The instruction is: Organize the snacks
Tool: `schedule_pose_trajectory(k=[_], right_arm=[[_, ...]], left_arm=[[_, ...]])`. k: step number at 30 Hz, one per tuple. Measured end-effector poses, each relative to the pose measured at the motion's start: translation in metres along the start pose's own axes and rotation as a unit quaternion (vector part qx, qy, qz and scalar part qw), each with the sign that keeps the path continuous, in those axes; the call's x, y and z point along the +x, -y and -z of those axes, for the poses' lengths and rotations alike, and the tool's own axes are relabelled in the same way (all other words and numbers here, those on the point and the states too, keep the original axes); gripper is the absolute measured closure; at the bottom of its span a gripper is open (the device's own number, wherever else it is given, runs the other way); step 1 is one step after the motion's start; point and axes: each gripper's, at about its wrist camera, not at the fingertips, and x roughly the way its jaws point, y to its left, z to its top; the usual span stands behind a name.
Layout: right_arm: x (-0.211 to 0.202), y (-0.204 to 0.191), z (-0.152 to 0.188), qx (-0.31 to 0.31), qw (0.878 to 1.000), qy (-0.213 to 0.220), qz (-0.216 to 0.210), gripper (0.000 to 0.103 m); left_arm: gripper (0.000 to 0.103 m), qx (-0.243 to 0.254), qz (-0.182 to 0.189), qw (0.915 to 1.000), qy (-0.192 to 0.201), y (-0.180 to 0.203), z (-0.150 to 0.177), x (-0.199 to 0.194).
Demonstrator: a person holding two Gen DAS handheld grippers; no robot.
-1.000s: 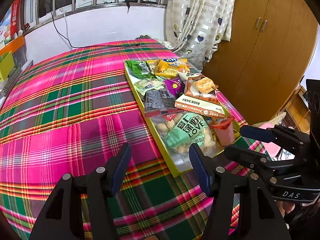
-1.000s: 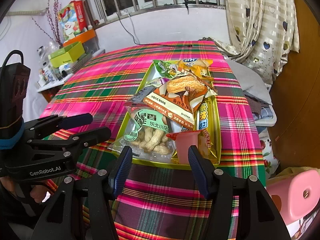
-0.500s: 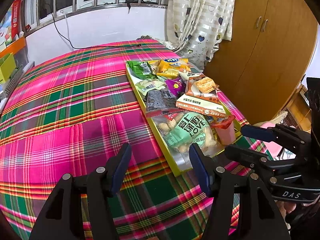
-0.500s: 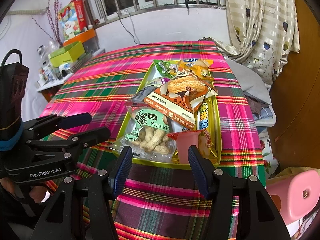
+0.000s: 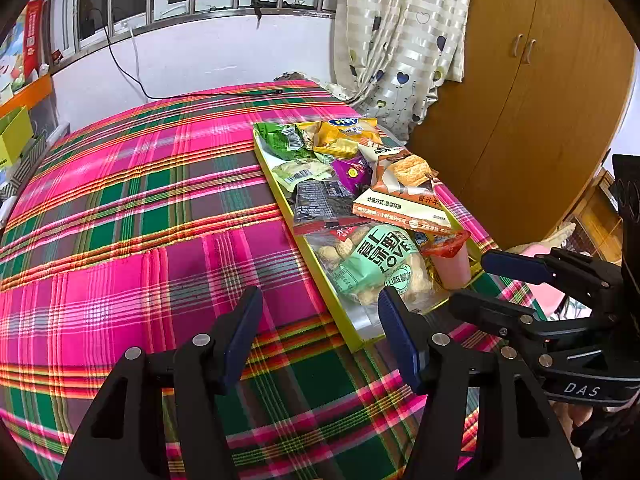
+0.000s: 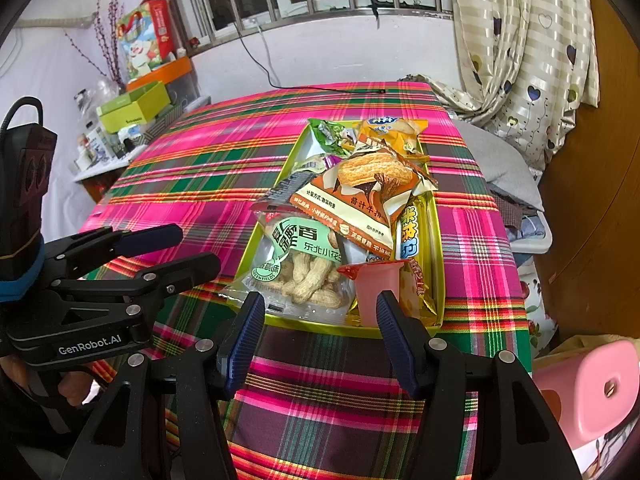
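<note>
Nothing has shifted; both grippers, left gripper (image 5: 320,332) and right gripper (image 6: 320,328), hover fingers apart, empty, snacks (image 6: 344,216) piled in the tray (image 6: 438,240) ahead. If sorting, lift top packets singly.

Plaid-covered bed (image 5: 140,208) carries yellow-green tray (image 6: 438,248), black cable (image 6: 320,87) at far edge

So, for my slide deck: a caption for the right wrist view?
Open right gripper faces a yellow tray piled with snack packets on a plaid cloth.

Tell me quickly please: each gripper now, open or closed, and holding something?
Left gripper: open, holding nothing, over the plaid cloth.
Right gripper: open, holding nothing, just before the snack tray.
</note>
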Motion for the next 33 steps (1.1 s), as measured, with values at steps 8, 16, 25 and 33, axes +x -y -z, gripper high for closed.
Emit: schedule_pose_trajectory(k=[8,16,25,33], right_arm=[[-0.0017,0.0009,-0.0006,0.001,1.000,0.000,0.003,0.046],[-0.0040,0.0040,-0.0020,0.001,1.000,0.002,0.005,0.046],[-0.0044,0.0021,-0.0024,-0.006,1.000,0.010,0.000,0.046],[-0.0037,0.0035,-0.0019,-0.002,1.000,0.008,-0.004,0.046]], left_arm=[[0.042,0.001,0.000,1.0000,0.000,0.0007,0.0002,-0.0001],[0.042,0.001,-0.001,1.0000,0.000,0.0013,0.0000,0.0003],[0.042,0.001,-0.002,1.0000,-0.002,0.0016,-0.0001,0.0023],[0.042,0.000,-0.001,1.0000,-0.002,0.0009,0.0004,0.0027]])
